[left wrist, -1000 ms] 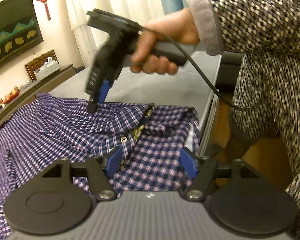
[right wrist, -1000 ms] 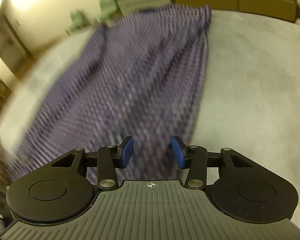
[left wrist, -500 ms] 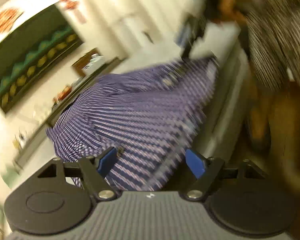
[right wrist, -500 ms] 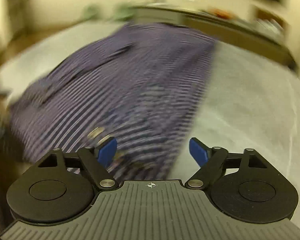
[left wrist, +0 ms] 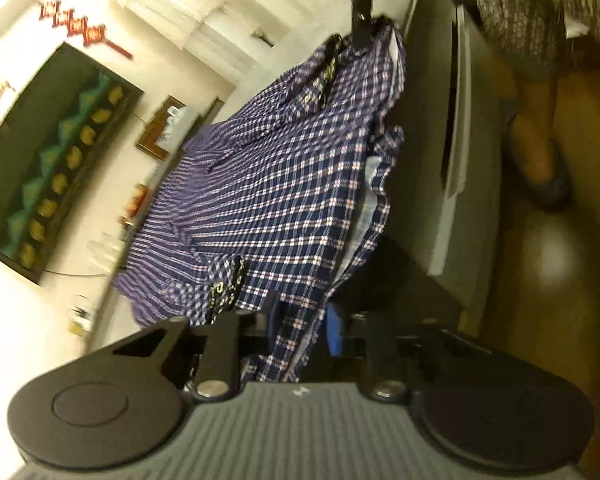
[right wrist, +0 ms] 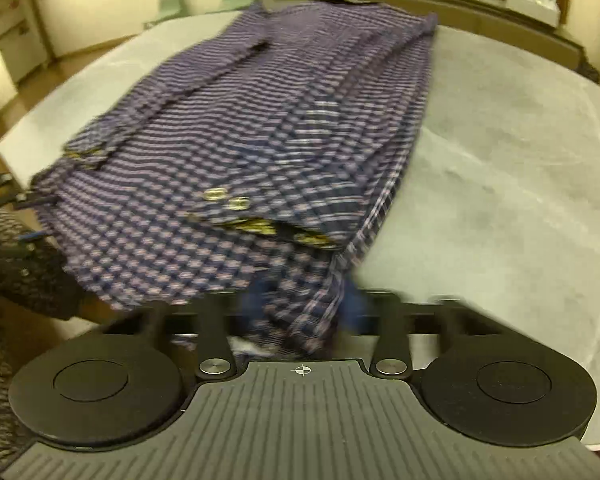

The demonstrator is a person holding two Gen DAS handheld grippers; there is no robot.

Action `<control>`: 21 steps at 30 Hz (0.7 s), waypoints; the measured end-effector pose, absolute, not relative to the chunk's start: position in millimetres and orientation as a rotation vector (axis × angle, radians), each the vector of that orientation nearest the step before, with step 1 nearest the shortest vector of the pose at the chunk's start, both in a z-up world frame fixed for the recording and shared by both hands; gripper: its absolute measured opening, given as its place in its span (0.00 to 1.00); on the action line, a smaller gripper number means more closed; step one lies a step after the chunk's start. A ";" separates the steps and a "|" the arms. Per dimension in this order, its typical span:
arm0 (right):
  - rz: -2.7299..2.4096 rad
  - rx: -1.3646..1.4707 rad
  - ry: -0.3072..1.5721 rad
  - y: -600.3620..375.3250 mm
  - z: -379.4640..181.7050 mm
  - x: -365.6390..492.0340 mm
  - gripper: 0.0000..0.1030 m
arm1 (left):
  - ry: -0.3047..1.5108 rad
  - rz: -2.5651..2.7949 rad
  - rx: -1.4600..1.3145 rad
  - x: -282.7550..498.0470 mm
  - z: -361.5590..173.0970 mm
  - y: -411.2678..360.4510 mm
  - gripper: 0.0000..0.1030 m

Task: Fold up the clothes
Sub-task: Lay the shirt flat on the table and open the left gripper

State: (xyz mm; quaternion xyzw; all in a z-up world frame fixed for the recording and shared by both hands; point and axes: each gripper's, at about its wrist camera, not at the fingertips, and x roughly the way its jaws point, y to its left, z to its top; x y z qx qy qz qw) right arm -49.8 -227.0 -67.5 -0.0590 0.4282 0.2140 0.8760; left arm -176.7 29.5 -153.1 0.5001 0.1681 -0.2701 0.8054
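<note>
Left wrist view: the left gripper (left wrist: 300, 332) has its fingers clamped on an edge of the plaid shirt (left wrist: 276, 184), which stretches away from them toward the right gripper (left wrist: 362, 28) pinching its far end beside the bench (left wrist: 452, 120).

Right wrist view: the right gripper's fingers (right wrist: 354, 308) are closed on the shirt's near edge; the rest lies spread across the grey bench.

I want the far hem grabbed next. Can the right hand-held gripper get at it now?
Probably not: the right hand-held gripper looks shut on the shirt at the near edge, and the hem lies across the table.
</note>
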 end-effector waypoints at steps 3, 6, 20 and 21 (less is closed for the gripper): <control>0.460 -0.105 0.874 -226.6 -63.8 -50.7 0.04 | 0.354 -0.628 1.006 -175.7 -131.1 39.4 0.01; 0.503 -0.032 0.873 -238.2 -57.7 -37.5 0.02 | 0.343 -0.661 0.929 -166.0 -103.8 52.2 0.01; 0.364 0.561 0.770 -310.3 -46.7 155.4 0.56 | 0.492 -0.224 0.500 155.2 0.4 61.7 0.28; 0.314 0.617 0.760 -321.0 -55.1 167.1 0.70 | 0.490 -0.201 0.462 154.7 -0.3 67.1 0.32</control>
